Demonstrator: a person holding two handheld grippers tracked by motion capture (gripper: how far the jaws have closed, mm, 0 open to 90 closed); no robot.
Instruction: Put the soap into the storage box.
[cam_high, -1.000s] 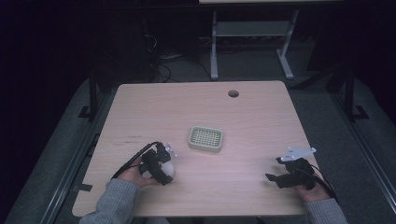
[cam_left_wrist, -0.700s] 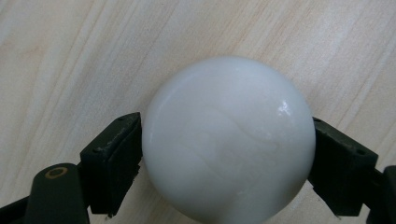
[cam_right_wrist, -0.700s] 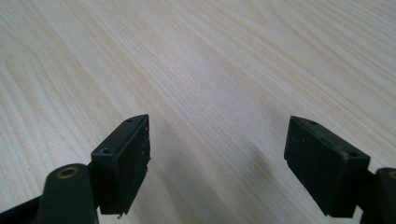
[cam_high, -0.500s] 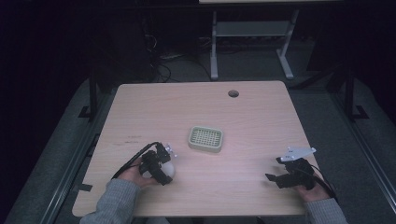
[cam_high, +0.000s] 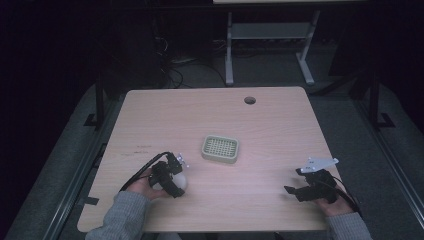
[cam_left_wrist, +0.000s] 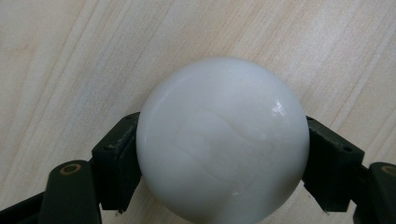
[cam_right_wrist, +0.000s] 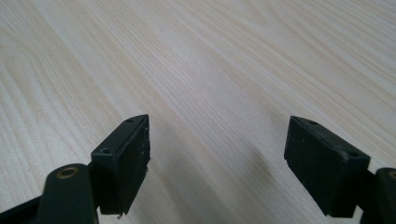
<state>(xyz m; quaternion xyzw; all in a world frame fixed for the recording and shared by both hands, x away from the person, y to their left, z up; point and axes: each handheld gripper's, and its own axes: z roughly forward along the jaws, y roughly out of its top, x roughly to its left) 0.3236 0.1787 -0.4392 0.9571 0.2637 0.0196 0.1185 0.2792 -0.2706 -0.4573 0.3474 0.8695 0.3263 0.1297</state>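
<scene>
A smooth white rounded soap bar (cam_left_wrist: 223, 140) sits between the two black jaws of my left gripper (cam_left_wrist: 223, 161), which is shut on it just above the wooden table. In the high view the left gripper (cam_high: 176, 181) holds the white soap bar (cam_high: 180, 181) at the table's front left, a little left of a pale green slotted soap dish (cam_high: 220, 149). My right gripper (cam_high: 295, 190) rests near the front right corner, and in its own view the right gripper (cam_right_wrist: 217, 158) stands open over bare wood with nothing between its jaws.
The light wooden table (cam_high: 280, 130) has a round cable hole (cam_high: 250, 100) near its far edge. Beyond it stand a metal table frame (cam_high: 270, 45) and loose cables (cam_high: 170, 65) on a dark floor. Grey sleeves (cam_high: 120, 217) enter from the front edge.
The left gripper with the soap has shifted very slightly. The right gripper has stayed in place.
</scene>
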